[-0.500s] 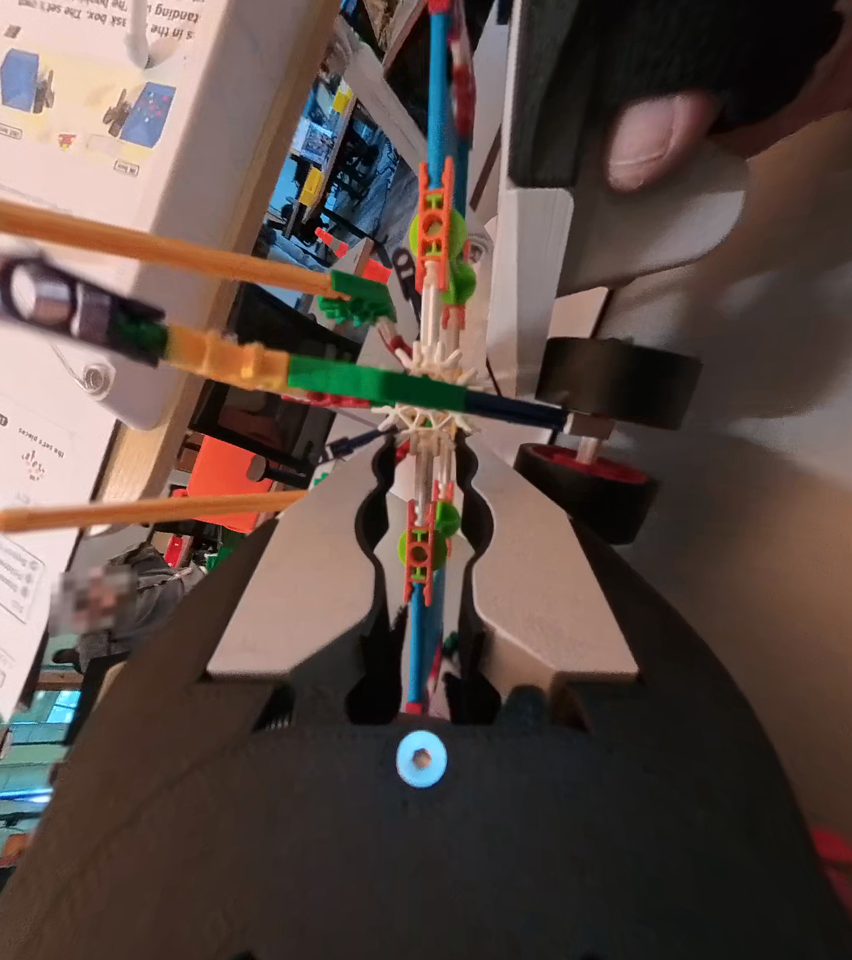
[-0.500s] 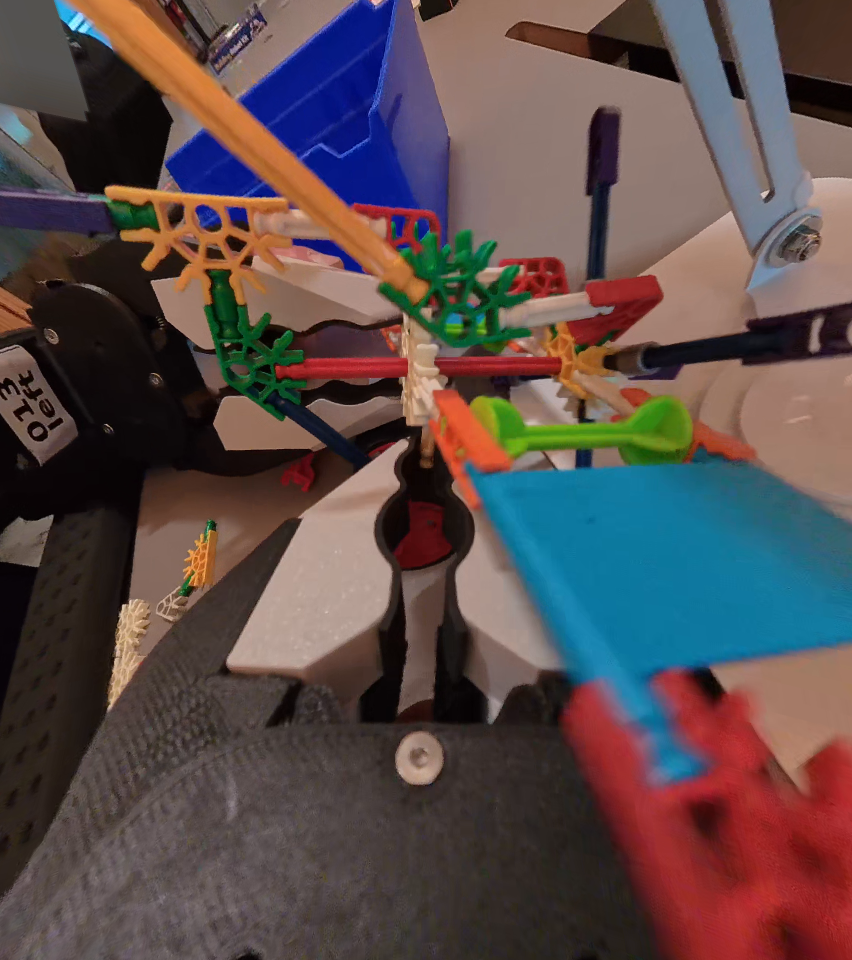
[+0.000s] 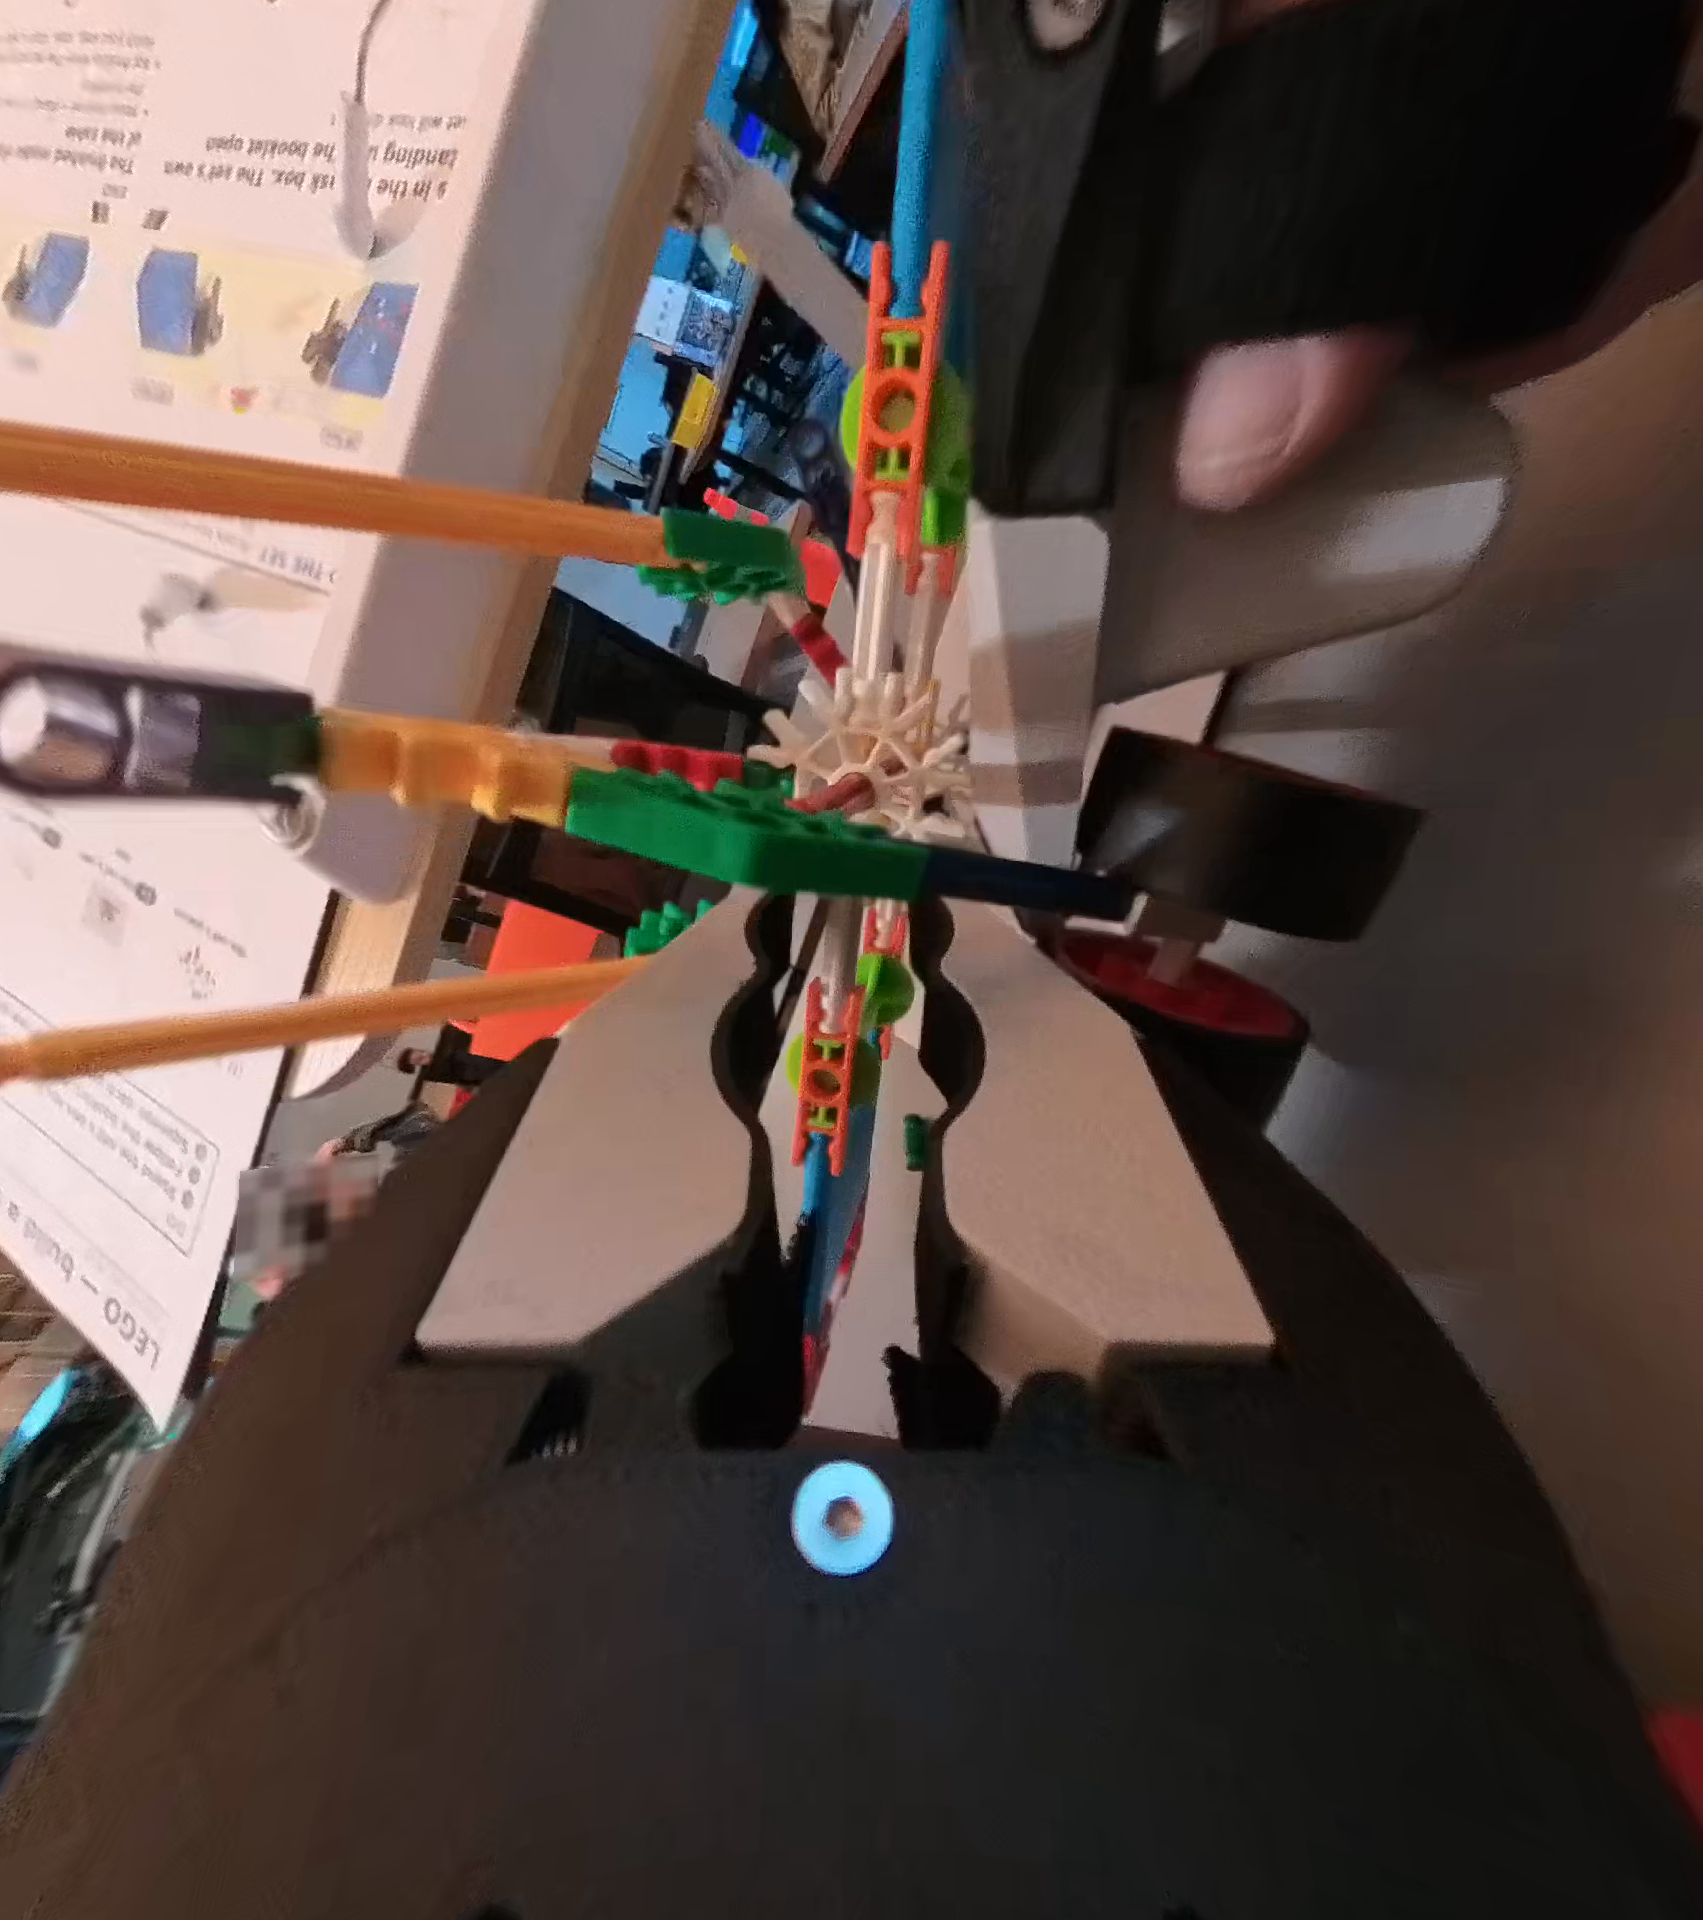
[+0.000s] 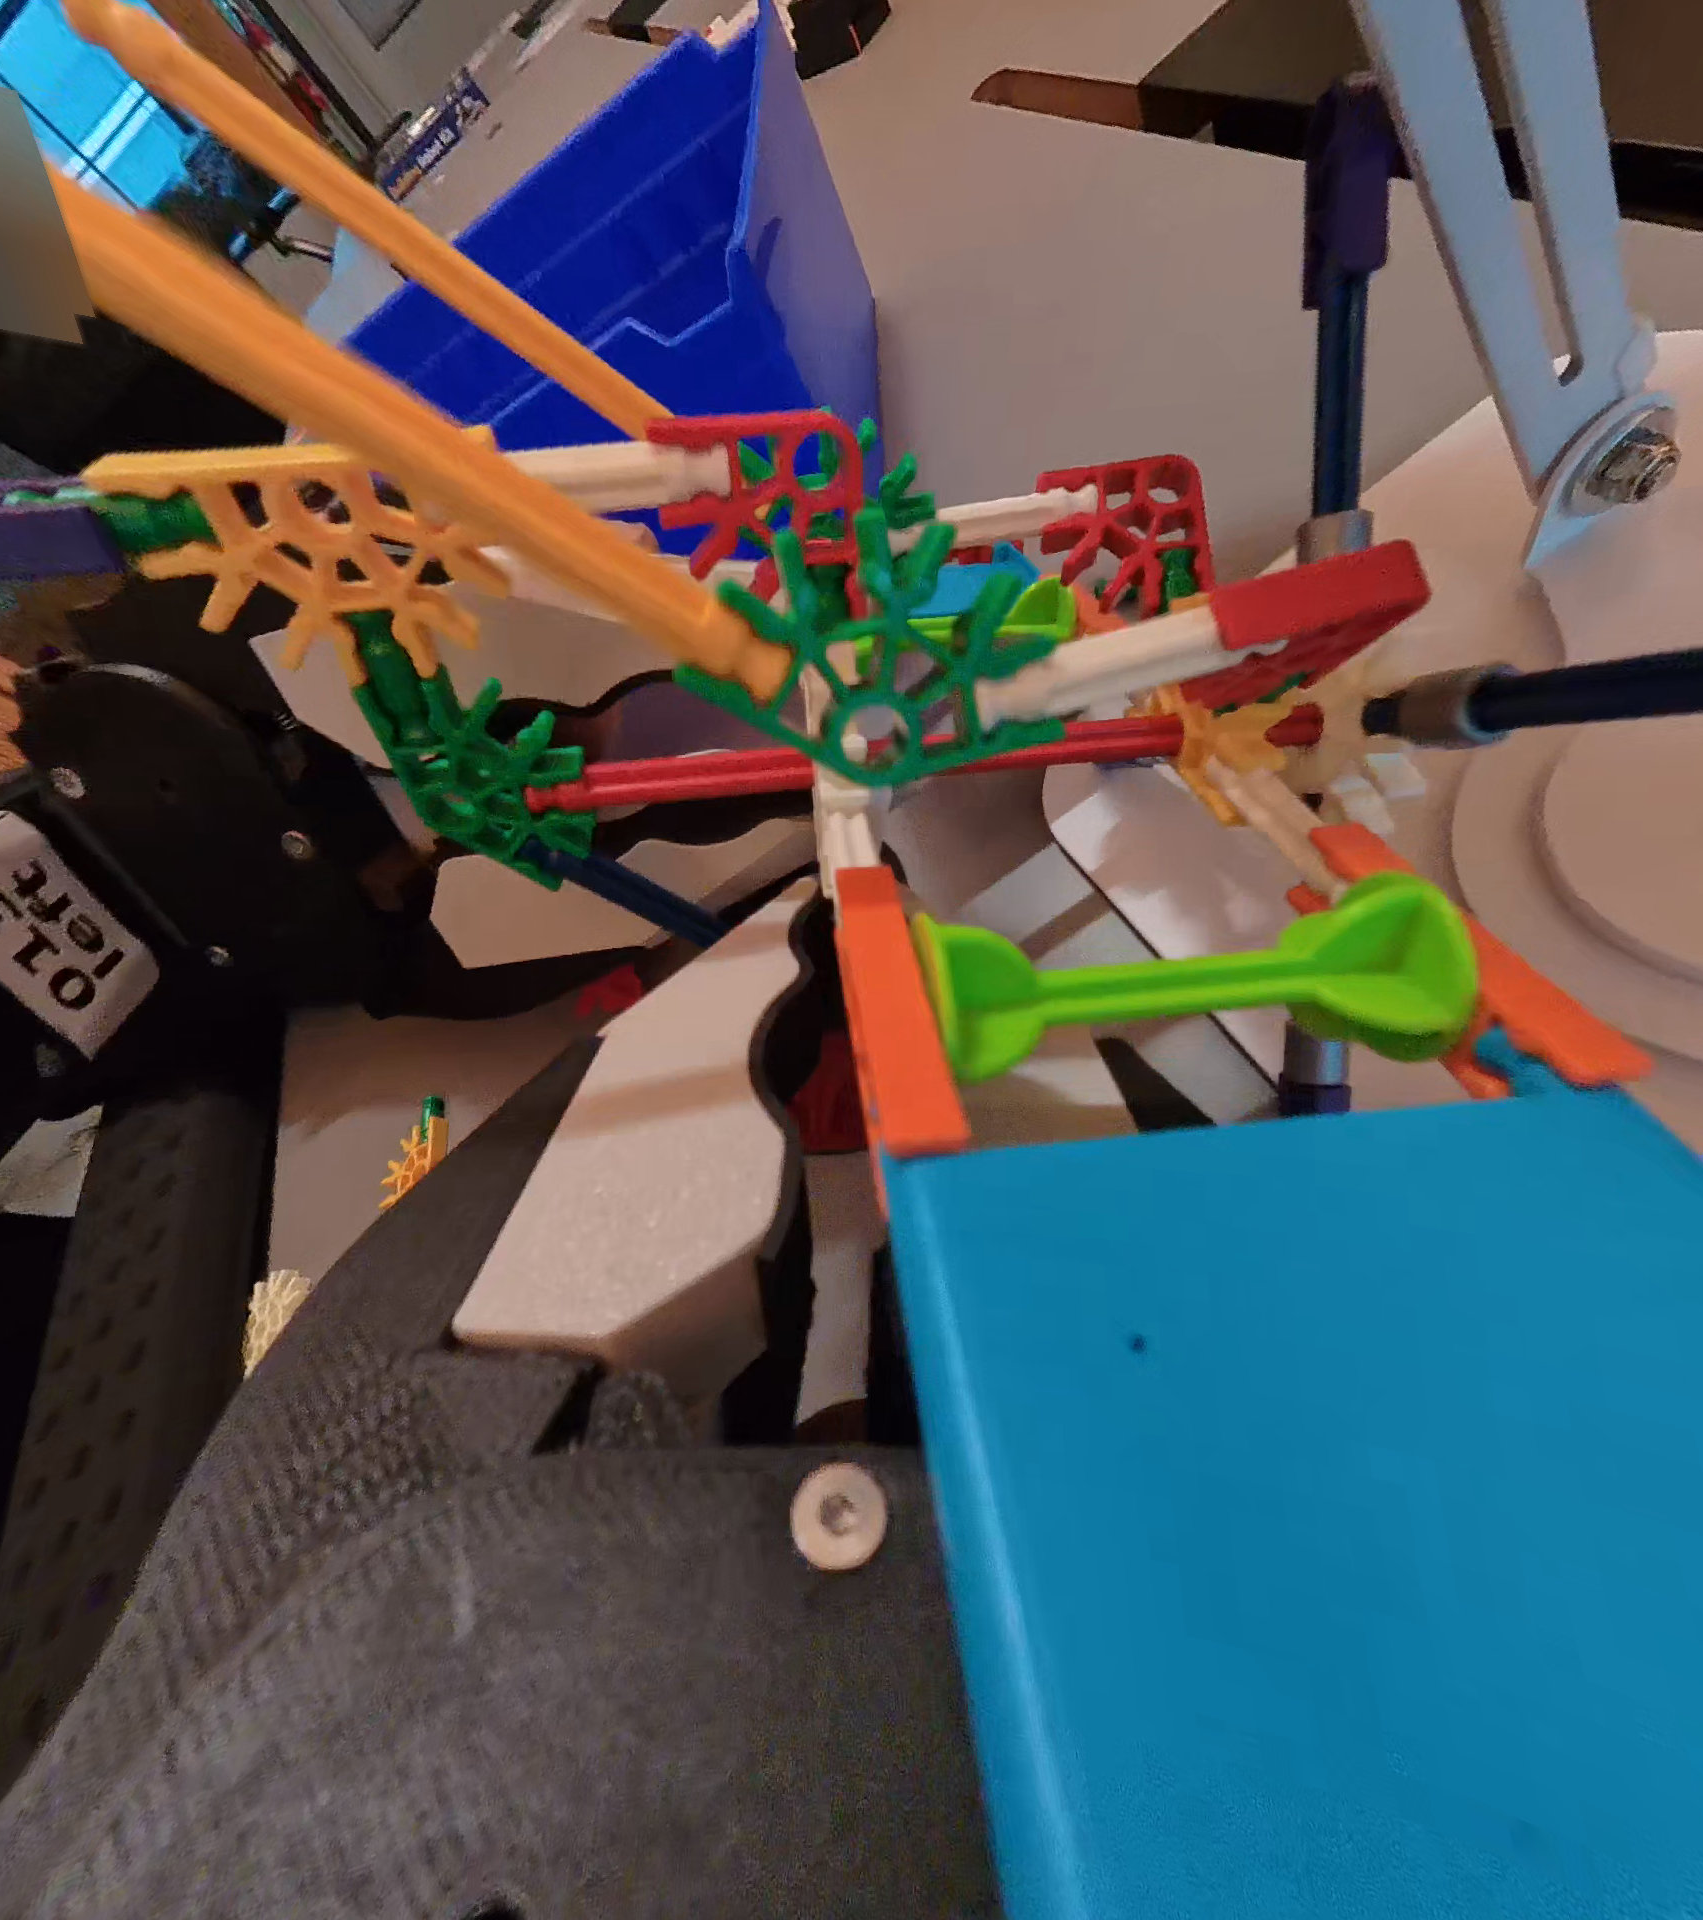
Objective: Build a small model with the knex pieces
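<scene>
A colourful rod-and-connector toy model (image 4: 868, 675) hangs between both grippers. It has orange-yellow rods (image 3: 286, 499), green, red and yellow connectors, a white hub (image 3: 868, 748), a lime-green spool (image 4: 1190, 977), a blue panel (image 4: 1346, 1455) and black wheels (image 3: 1252, 842). My left gripper (image 3: 842, 935) is shut on the model's blue panel edge and orange clip (image 3: 826, 1081). My right gripper (image 4: 831, 1039) is closed around a white rod of the model; its right finger is hidden behind the blue panel. The left gripper (image 4: 99, 831) also shows at the left of the right wrist view.
A blue bin (image 4: 639, 260) stands behind the model. A white lamp base (image 4: 1657, 852) with a metal arm (image 4: 1512, 208) is at the right. Loose connectors (image 4: 411, 1153) lie on the table. An instruction sheet on a board (image 3: 151, 312) is at the left. A thumb (image 3: 1283, 416) presses the other gripper. Both grippers' tips are close together, under 4 cm apart.
The model has tilted slightly and sits a little lower and closer in the right wrist view. Both grippers keep their hold on it.
</scene>
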The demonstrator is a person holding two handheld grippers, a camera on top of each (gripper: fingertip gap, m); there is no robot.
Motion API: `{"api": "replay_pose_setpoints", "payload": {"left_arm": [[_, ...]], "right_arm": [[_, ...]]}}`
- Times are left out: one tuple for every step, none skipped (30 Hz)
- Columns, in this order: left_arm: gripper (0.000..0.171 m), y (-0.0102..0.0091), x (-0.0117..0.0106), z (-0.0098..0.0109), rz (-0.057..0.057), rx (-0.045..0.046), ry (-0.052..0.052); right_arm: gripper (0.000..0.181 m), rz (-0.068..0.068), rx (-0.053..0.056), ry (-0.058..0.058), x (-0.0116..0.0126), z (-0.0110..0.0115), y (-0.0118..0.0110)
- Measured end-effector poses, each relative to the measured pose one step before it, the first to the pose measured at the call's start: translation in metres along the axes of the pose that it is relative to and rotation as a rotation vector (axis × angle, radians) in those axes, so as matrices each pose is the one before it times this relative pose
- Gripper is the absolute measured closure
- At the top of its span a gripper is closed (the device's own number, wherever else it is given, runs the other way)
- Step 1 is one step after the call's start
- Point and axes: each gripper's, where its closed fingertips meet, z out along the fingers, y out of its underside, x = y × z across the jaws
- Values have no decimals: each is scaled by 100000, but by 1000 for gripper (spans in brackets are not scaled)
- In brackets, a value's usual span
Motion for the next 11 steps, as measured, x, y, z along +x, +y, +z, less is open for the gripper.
{"api": "replay_pose_setpoints", "payload": {"left_arm": [[153,16,99,54,1043,-894,-363],[152,-30,-32,49,-915,261,-449],[153,39,-59,27,-1458,384,90],[153,194,-33,32,-416,-645,315],[153,-28,-145,-27,-220,307,-589],[157,-124,-186,-67,-252,443,-942],[157,-35,-11,-11,44,-250,15],[157,42,-7,36,-120,-764,-224],[157,-22,-5,53,-352,-80,-420],[157,85,123,53,-502,-572,955],[157,73,90,21,-685,-405,692]], "right_arm": [[180,-78,323,437,105,44,23],[180,-22,715,613,95,-57,-72],[178,-2058,-386,1420,-9,-79,-4],[176,-2648,-935,1881,-27,-104,-3],[174,-857,477,1209,-70,-136,-167],[175,355,1198,283,-122,-102,-194],[176,1040,-137,211,-28,-37,13],[177,1631,1090,1124,148,-54,-97],[178,1281,767,1060,81,28,9],[179,812,61,427,25,47,146],[179,2942,728,-945,-24,47,114]]}}
